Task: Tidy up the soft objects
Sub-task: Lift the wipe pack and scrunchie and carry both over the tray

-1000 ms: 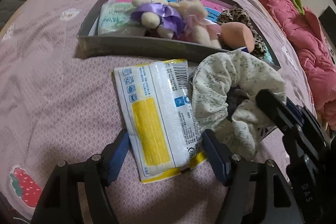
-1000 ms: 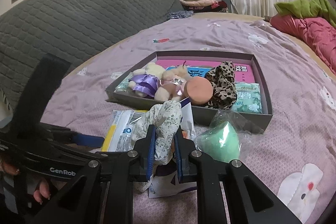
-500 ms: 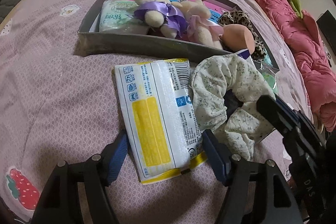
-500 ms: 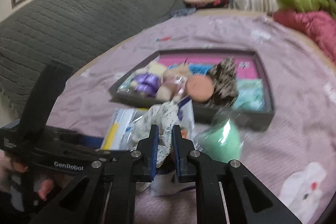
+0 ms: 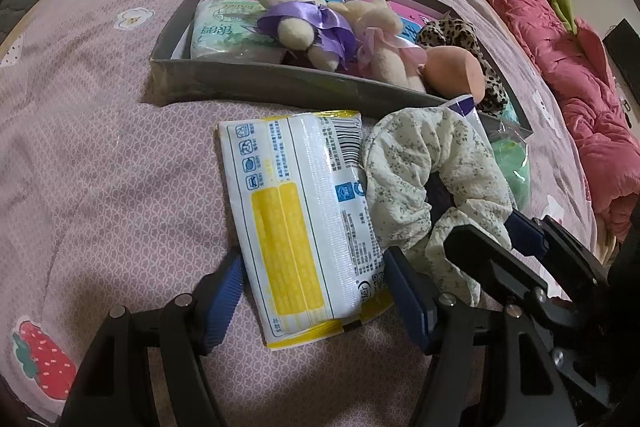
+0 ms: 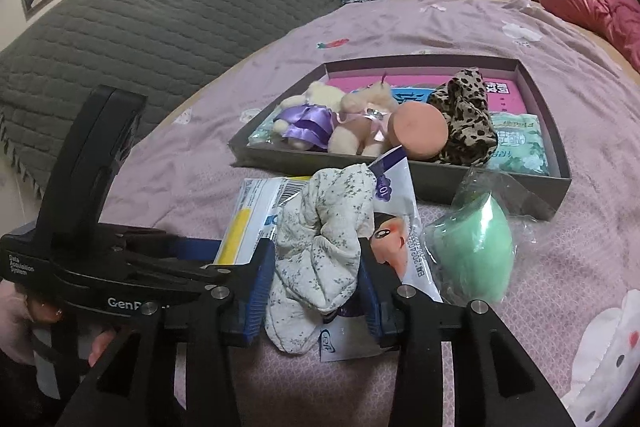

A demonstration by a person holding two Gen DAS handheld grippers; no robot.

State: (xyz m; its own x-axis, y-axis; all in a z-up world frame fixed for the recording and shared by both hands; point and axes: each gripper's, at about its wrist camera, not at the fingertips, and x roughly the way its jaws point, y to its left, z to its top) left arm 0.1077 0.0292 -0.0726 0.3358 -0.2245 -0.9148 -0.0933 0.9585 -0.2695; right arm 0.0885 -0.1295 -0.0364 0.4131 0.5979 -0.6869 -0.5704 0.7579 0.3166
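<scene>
Floral scrunchie [image 6: 320, 243] hides most of the purple-topped packet [image 6: 400, 239], seemingly.

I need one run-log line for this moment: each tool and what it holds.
left tool: open around tissue pack | right tool: open around floral scrunchie | gray box: filled with soft items

Two teddy bears [image 6: 320, 115] (one in purple ribbon, one in pink), two scrunchies [image 6: 320, 247], two sponges [image 6: 420, 131], perhaps three tissue packs [image 5: 304, 223], one printed sachet [image 6: 404, 227], all around one grey box [image 6: 552, 131] on the bedspread.
</scene>
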